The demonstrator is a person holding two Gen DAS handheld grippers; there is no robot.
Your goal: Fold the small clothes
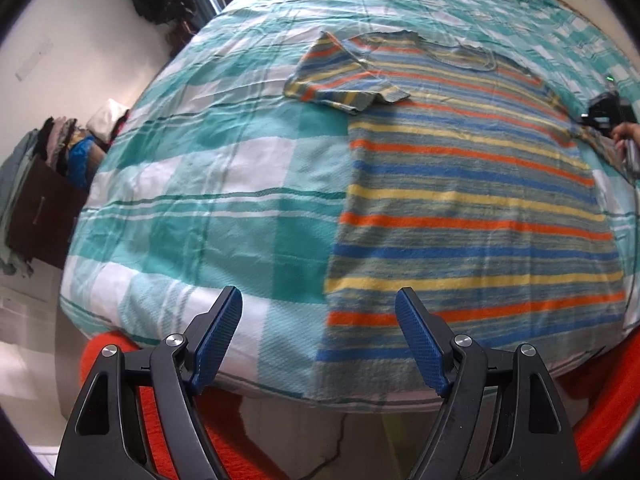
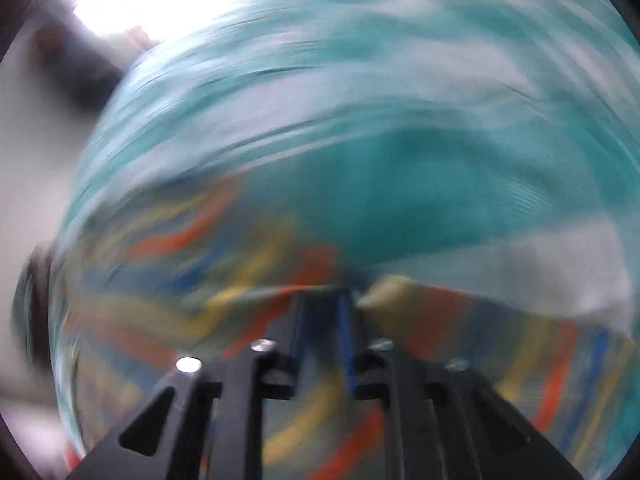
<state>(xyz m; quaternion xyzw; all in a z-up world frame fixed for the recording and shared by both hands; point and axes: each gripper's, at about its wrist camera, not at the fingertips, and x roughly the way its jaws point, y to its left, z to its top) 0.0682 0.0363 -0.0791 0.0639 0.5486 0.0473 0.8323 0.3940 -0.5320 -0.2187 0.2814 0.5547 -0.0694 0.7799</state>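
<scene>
- The left gripper [image 1: 318, 312], a black frame with blue textured pads, hangs nearest the lens with its jaws spread wide and nothing between them; the right-hand pad [image 1: 420, 344] overlaps the lower hem of the shirt in the picture, though whether it touches the cloth cannot be told.
- Beneath that gripper a bright orange fabric [image 1: 600, 420] shows at the lower edge, below the mattress.
- The striped knit T-shirt [image 1: 472, 208], in bands of blue, orange, yellow and grey-green, lies flat on the bed with its hem toward the near edge and its collar toward the far side.
- Its left sleeve [image 1: 340, 84] is folded in over the chest (a neat flap, edge toward the collar).
- The shirt rests on a teal and white checked bedsheet [image 1: 200, 184], which covers the whole bed.
- At the shirt's far right edge the right gripper [image 1: 600, 116], black, sits at the other sleeve, with fingers [image 1: 628, 132] of a hand behind it.
- In the right wrist view, heavily blurred, the right gripper [image 2: 334, 300] has its jaws brought together, with striped cloth [image 2: 400, 300] bunched at both sides of the tips; it appears pinched between them.
- Farther off, beside the bed on the left, a pile of folded clothes [image 1: 60, 140] sits on a dark brown box [image 1: 44, 208].
</scene>
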